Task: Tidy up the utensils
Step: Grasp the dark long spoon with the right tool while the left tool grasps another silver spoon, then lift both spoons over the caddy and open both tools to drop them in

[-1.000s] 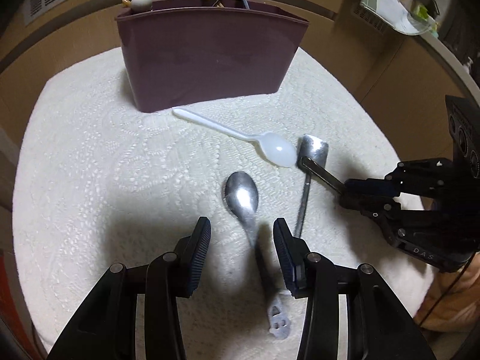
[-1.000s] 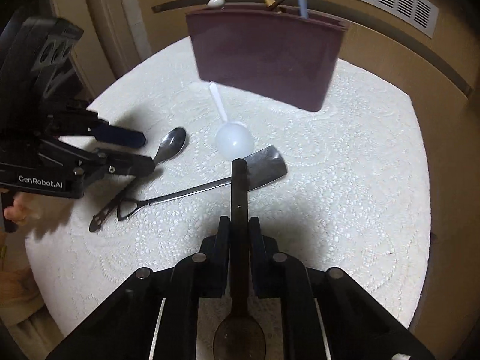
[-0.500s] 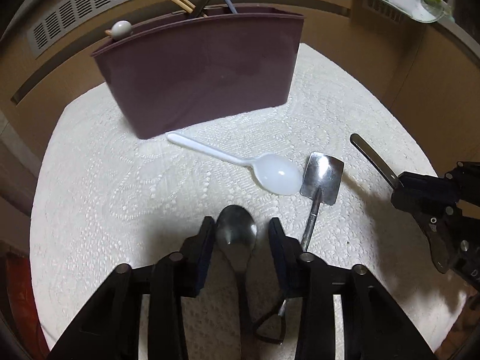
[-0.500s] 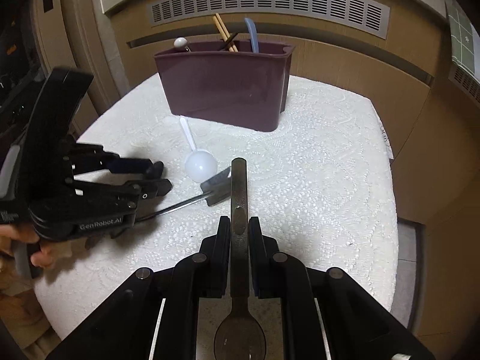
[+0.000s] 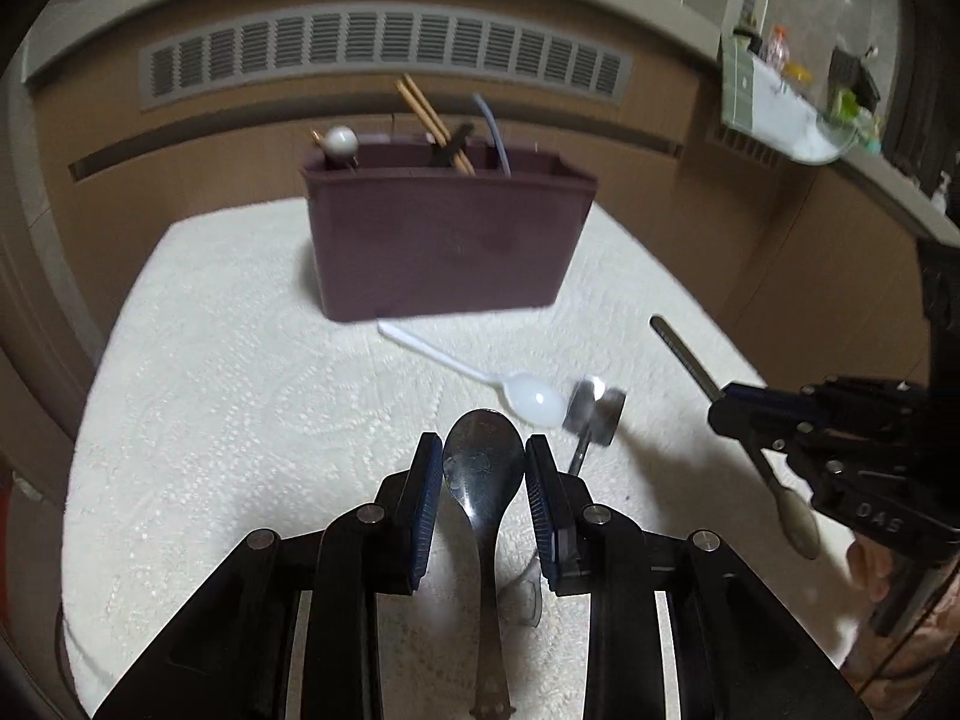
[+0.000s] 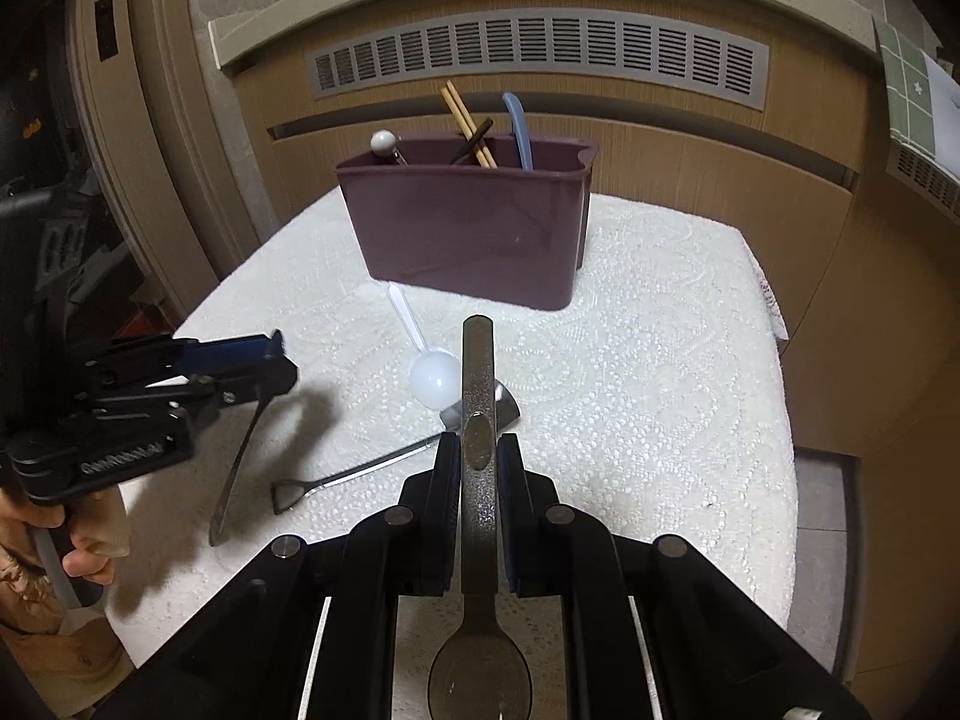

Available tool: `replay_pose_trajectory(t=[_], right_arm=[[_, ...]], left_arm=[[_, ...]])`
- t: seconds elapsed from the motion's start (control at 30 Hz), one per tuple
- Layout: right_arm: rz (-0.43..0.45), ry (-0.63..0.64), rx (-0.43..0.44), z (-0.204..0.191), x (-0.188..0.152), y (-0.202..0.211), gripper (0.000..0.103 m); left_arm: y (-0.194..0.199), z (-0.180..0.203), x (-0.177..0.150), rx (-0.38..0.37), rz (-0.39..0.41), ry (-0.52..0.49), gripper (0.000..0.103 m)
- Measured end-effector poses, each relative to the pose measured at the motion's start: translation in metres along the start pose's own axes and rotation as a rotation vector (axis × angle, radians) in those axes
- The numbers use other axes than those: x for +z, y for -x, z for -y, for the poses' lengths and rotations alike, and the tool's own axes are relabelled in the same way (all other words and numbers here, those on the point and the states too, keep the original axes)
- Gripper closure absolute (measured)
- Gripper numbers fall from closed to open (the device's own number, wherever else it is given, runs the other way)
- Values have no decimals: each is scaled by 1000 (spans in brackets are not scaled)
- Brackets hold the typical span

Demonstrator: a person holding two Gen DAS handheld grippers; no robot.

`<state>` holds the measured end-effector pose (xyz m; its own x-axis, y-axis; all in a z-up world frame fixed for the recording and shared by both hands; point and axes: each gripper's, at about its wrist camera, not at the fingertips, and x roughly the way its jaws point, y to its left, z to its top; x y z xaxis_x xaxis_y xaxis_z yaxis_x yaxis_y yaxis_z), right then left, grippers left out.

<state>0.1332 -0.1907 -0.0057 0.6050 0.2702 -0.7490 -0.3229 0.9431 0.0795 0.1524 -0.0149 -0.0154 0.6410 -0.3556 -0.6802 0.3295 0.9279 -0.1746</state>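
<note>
My left gripper (image 5: 483,465) is shut on a steel spoon (image 5: 483,462), bowl between the pads, lifted off the cloth; it also shows in the right wrist view (image 6: 240,462). My right gripper (image 6: 478,456) is shut on a dark metal spoon (image 6: 478,396), handle pointing forward, bowl toward the camera; it shows in the left wrist view (image 5: 684,348). A maroon utensil holder (image 5: 450,240) stands at the back of the table with chopsticks (image 5: 429,114) and a blue handle (image 5: 492,126) in it. A white plastic spoon (image 5: 534,399) and a small steel shovel-shaped spoon (image 5: 594,414) lie on the cloth.
The round table carries a white lace cloth (image 6: 630,360). A wooden cabinet with a grey vent (image 6: 540,54) stands behind the table. A shelf with small items (image 5: 792,102) is at the far right. The table edge drops off at the right (image 6: 786,420).
My left gripper has closed on the steel spoon and lifted it from the cloth. Both grippers have drawn back and risen; the right one still holds its dark spoon.
</note>
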Motion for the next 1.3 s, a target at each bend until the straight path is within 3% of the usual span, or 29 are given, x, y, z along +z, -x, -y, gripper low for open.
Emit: replay_pose_trajectory(t=[0.17,0.57,0.77,0.87,1.03,1.17,1.3], right_arm=[[28,5,-4,-5,6,7,92],[38,10,6,-4,12,7,92],[101,-12,21,-1,16,20,92],[186,-12,21,-1,32,40,92],[464,60,-78,-4,98,102,92],[634,79,-115,-3,147,124,92],[669,67,-85,4,181,108,92]], left_arm=[[28,-10,12,-2,79,23,74],[31,-3,28,-21,108,23,74],[46,3,36,-18,157,14,74],[61,7,55,-25,209,0,74],[94,8,119,-38,354,-43,74],[103,7,168,-52,460,-61,74],[92,-3,196,-64,498,-51,74]])
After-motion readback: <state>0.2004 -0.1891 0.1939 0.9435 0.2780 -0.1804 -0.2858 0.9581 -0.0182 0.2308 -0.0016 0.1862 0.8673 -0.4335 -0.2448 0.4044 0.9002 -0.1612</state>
